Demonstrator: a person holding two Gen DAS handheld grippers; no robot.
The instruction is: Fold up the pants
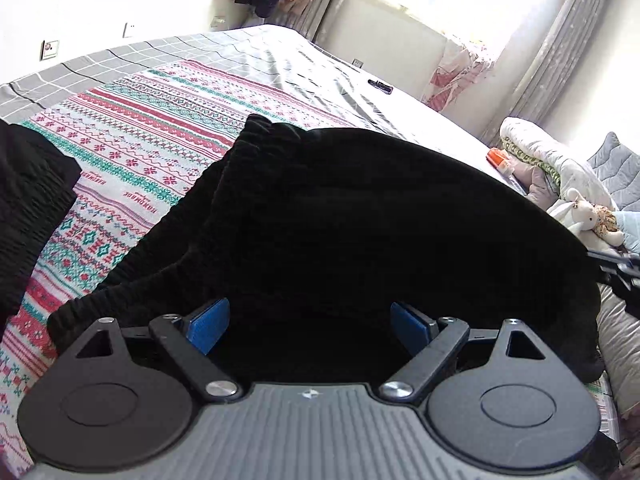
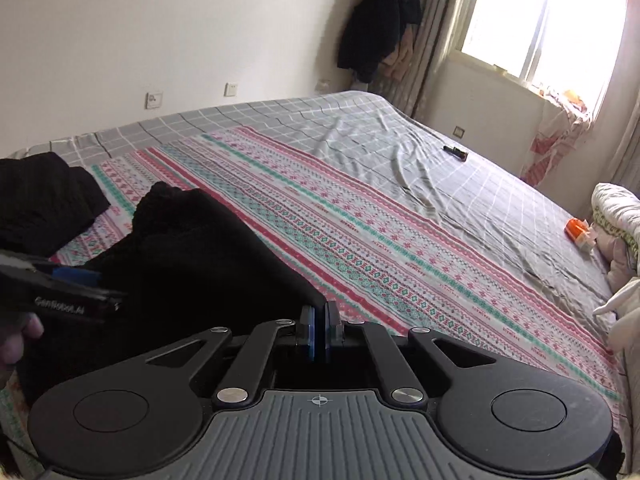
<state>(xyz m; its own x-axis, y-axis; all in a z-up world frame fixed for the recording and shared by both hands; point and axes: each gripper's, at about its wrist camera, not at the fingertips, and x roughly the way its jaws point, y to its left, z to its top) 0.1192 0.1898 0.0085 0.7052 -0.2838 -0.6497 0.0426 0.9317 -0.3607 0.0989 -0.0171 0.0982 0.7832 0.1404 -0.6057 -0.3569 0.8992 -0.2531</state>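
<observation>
The black pants (image 1: 360, 220) lie bunched on the patterned blanket (image 1: 132, 152), elastic waistband toward the far left. My left gripper (image 1: 310, 326) is open, its blue pads (image 1: 208, 324) spread over the near part of the pants, not clamping them. In the right wrist view the pants (image 2: 188, 248) lie at the left. My right gripper (image 2: 319, 334) is shut on the pants' right edge, fabric pinched between its blue pads. The left gripper (image 2: 76, 280) shows at the left of that view over the pants.
A second black garment (image 1: 28, 196) lies on the blanket at the left and also shows in the right wrist view (image 2: 44, 204). A grey checked sheet (image 2: 460, 184) covers the bed, with a black remote (image 2: 455, 153) and an orange item (image 2: 576, 230). Bedding and plush toys (image 1: 584, 216) lie at the right.
</observation>
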